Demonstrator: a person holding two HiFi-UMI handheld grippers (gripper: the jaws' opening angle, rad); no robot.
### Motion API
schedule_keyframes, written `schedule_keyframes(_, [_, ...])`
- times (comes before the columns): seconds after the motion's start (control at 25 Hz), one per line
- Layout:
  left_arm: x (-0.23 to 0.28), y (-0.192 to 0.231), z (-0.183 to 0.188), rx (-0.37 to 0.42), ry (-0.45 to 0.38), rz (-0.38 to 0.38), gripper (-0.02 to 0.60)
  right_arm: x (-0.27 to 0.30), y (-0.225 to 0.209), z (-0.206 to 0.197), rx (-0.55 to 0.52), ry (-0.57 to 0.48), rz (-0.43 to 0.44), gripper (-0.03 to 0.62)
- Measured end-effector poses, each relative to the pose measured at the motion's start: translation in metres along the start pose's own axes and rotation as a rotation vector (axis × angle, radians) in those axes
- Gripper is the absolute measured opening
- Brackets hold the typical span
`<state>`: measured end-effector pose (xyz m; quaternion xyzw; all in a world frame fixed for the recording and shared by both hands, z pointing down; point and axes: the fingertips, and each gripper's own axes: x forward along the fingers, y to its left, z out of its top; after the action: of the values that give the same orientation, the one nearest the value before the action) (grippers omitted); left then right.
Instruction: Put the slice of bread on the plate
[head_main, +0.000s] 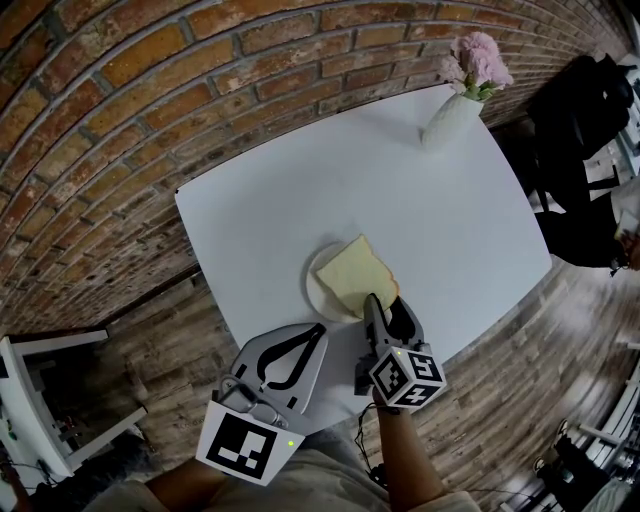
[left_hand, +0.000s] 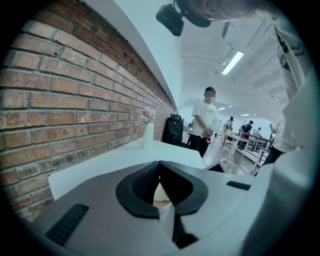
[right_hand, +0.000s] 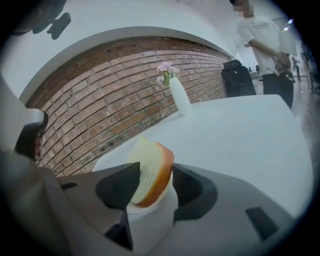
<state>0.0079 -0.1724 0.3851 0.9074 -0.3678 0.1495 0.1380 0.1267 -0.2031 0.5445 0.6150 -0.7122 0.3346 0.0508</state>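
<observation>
Closest to the head camera, the left gripper (head_main: 320, 328) hovers over the near edge of the white table (head_main: 300, 190), its jaws closed tip to tip with nothing gripped. Just beside it, the right gripper (head_main: 385, 302) reaches a little farther, its jaws apart on either side of the near end of the slice of bread (head_main: 355, 272), not clamping it. The slice leans tilted on the small white plate (head_main: 314, 283), browned crust toward the right jaw. Farther across the table, near its far corner, stands a white vase (head_main: 450, 118) of pink flowers (head_main: 480, 58). A brick wall (head_main: 120, 100) runs beyond the table.
</observation>
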Motion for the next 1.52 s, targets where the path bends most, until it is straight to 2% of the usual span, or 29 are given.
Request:
schedule_keyframes(0.28, [0.001,0.002,0.000,0.001,0.000,0.001,0.009,0.002,-0.003,0.000,-0.009,0.009,-0.011,0.198])
schedule_keyframes(0.96, [0.001,0.002,0.000,-0.003,0.000,0.001,0.009,0.000,0.001,0.001,-0.186,0.043,-0.077,0.222])
schedule_keyframes(1.08, [0.001,0.002,-0.001,-0.006,0.000,0.004,0.009,0.002,0.000,-0.003,-0.199,0.063,-0.078,0.241])
schedule_keyframes(1.52, [-0.001,0.003,0.001,-0.005,-0.006,0.006,0.009,0.000,0.010,0.002,-0.304,0.055,-0.090,0.241])
